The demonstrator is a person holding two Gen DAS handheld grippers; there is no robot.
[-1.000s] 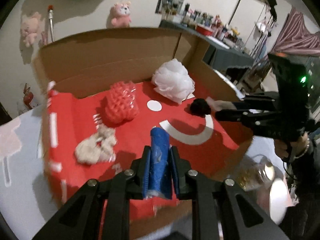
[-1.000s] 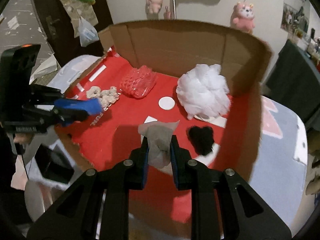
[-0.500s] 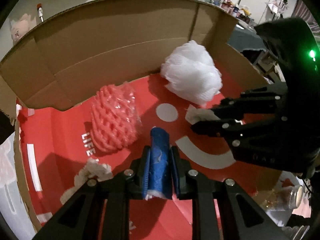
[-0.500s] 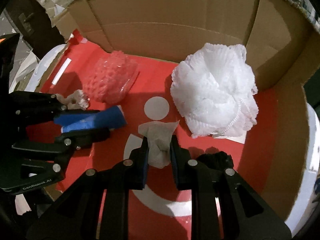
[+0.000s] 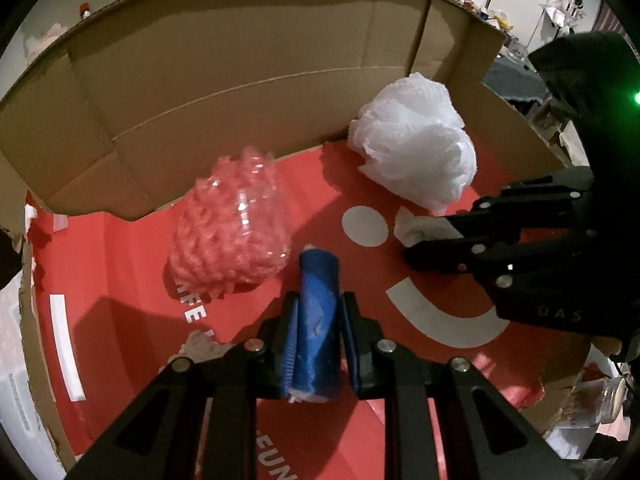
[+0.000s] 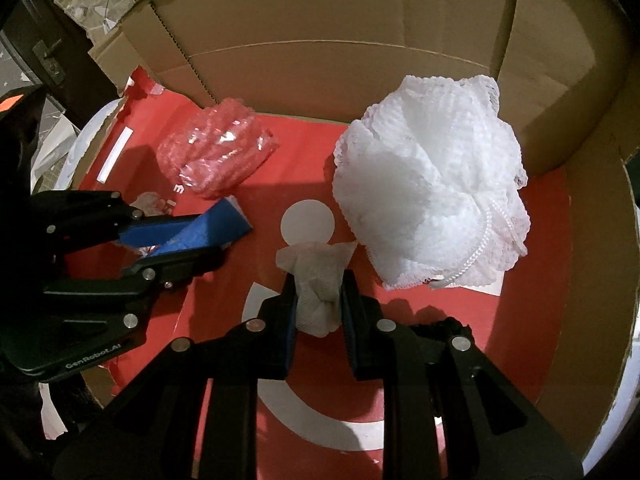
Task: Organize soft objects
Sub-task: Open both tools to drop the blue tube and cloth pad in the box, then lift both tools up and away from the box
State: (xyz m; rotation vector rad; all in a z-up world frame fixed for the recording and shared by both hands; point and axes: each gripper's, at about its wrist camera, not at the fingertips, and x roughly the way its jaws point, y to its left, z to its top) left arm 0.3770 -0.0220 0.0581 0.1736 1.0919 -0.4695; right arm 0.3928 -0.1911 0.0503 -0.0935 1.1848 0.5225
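Note:
My left gripper [image 5: 318,312] is shut on a rolled blue sponge [image 5: 316,320] and holds it low inside the red-floored cardboard box [image 5: 240,80]. My right gripper [image 6: 318,292] is shut on a crumpled white cloth [image 6: 318,280] over the box floor, near the white dot. Each gripper shows in the other's view: the left gripper [image 6: 192,240] and the right gripper [image 5: 420,240]. A pink foam net in clear wrap [image 5: 232,236] lies left of centre. A white mesh bath puff [image 6: 432,200] sits at the back right. A black fuzzy item [image 6: 448,326] lies partly hidden behind my right fingers.
A beige fluffy scrap [image 5: 204,346] lies on the box floor by my left fingers. The box walls [image 6: 360,20] rise at the back and the right. A glass jar [image 5: 612,400] stands outside the box at the right.
Both grippers have moved forward and down, deeper into the box, each still holding its item. The puff and the pink net look closer; the box contents have not moved.

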